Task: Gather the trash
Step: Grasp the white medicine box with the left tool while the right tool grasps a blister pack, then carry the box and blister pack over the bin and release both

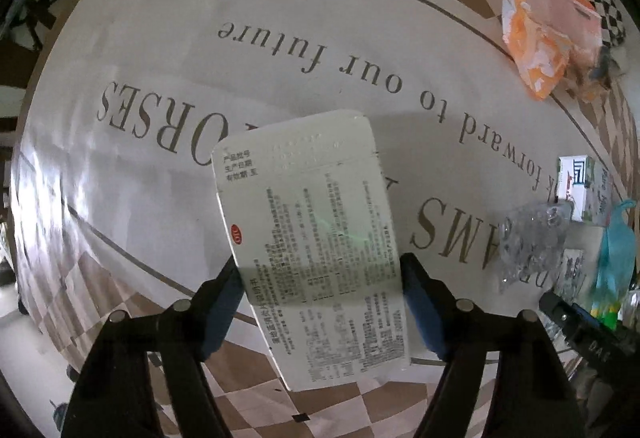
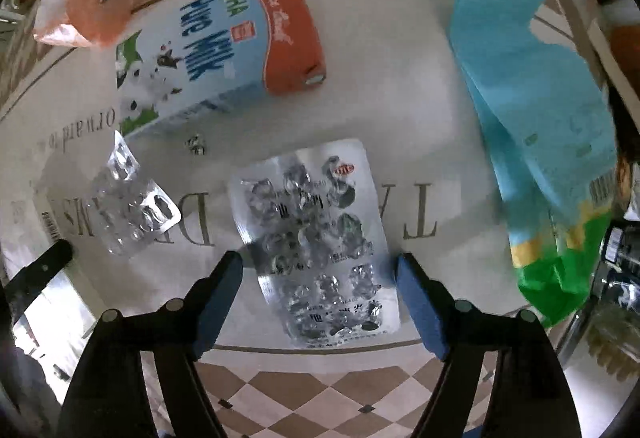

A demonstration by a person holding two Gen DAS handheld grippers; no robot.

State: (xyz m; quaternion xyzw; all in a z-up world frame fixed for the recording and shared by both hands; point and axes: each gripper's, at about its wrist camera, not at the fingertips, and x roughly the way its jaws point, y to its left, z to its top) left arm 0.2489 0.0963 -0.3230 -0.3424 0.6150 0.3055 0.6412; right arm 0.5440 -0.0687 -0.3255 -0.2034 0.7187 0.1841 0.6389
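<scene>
White printed card forms the flat rectangular medicine sheet (image 1: 312,246) that lies between the blue pads of the left hand-held gripper (image 1: 322,302); its long axis runs from about 11 o'clock to 5 o'clock in the left wrist view, so the pads face its two long edges. The left jaws stand partly open, with the pads (image 1: 224,302) at or very near those edges; whether they already press cannot be told, and no lift of the sheet is evident. In the right wrist view the right hand-held gripper (image 2: 320,302) is likewise partly open and holds nothing; the crumpled silver foil blister sheet (image 2: 316,238) lies flat on the cream lettered worktop (image 2: 420,110) directly between its pads, long axis from 11 o'clock to 5 o'clock, with a clear gap at each side. A smaller torn blister strip (image 2: 132,202) lies at 9 o'clock of that gripper, a blue and red milk carton (image 2: 220,42) at 11 o'clock, and a light blue and green plastic wrapper (image 2: 532,142) at 2 o'clock. Judged from this layout, each gripper is nearest its own sheet, and closing across the short axis is the move each is set for.
</scene>
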